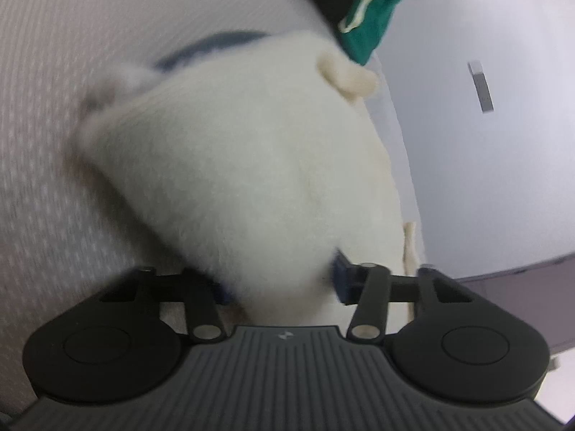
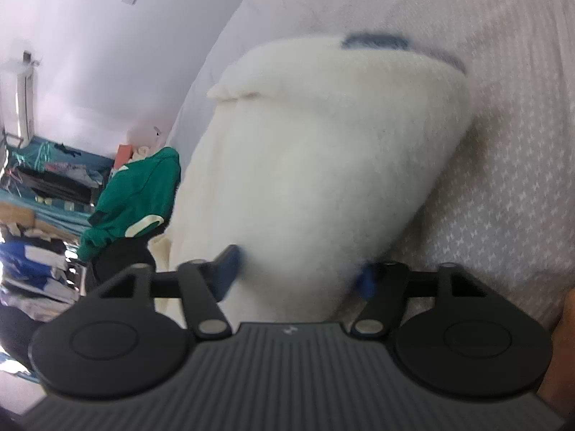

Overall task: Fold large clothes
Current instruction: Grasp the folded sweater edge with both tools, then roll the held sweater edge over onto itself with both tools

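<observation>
A thick white fleece garment [image 1: 244,165] lies bundled on a pale patterned bed cover [image 1: 39,165]. My left gripper [image 1: 282,283] is shut on its near end, and the fluffy cloth fills the gap between the blue pads [image 1: 343,278]. In the right wrist view the same white fleece garment [image 2: 323,151] stretches away from me. My right gripper [image 2: 296,274] is shut on another part of its near edge, both blue pads [image 2: 226,269] pressing into the pile. A dark blue strip [image 2: 375,41] peeks out behind the garment's far edge.
A green garment with white trim [image 1: 373,10] lies past the fleece at the bed's edge and also shows as the green garment [image 2: 136,194] in the right view. Cluttered shelves [image 2: 39,215] stand at the far left. A pale wall [image 1: 485,179] rises beyond the bed. A hand [image 2: 564,341] shows at the right edge.
</observation>
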`<act>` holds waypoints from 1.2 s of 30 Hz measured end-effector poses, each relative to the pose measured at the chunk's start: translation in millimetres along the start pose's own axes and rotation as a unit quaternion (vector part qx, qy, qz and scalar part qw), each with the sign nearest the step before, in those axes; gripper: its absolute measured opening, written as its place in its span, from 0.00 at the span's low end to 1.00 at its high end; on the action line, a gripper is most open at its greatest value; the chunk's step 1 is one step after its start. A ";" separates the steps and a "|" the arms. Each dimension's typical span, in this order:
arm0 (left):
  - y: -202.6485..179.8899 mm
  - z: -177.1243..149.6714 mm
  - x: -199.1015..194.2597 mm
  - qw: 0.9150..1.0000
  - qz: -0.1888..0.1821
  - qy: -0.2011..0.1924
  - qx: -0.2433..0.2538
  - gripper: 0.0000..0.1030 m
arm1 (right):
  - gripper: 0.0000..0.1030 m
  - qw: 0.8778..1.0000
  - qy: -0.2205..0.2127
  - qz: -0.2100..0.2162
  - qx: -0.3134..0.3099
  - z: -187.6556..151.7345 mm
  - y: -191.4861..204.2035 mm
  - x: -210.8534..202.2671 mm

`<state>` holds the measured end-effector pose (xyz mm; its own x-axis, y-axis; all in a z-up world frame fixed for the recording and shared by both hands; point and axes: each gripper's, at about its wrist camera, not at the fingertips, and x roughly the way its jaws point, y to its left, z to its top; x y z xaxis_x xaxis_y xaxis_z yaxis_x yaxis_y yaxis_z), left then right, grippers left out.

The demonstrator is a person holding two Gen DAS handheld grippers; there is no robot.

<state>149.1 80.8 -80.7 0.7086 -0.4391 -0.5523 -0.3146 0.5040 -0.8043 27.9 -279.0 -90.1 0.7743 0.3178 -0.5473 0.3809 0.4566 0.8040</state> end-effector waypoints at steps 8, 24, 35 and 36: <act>-16.6 -7.5 -24.3 0.998 0.009 -0.035 0.054 0.33 | 0.30 0.998 -0.020 0.025 -0.055 -0.2 15.2 -15.8; -42.9 -52.5 -144.9 0.992 -0.004 -0.052 0.116 0.32 | 0.29 0.989 -0.026 0.076 -0.126 -19.1 52.9 -98.8; -33.0 -83.2 -191.8 0.992 0.004 -0.017 0.127 0.32 | 0.29 0.988 0.021 0.053 -0.146 -26.6 54.9 -124.0; -32.7 -83.4 -192.3 0.992 0.004 -0.017 0.126 0.32 | 0.29 0.988 0.022 0.054 -0.146 -26.4 54.1 -123.7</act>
<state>-29.5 86.7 33.6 0.7287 -0.4109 -0.5479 -0.1561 0.6792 -0.7171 -60.7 -271.7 15.0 0.7776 0.4108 -0.4759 0.1297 0.6359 0.7608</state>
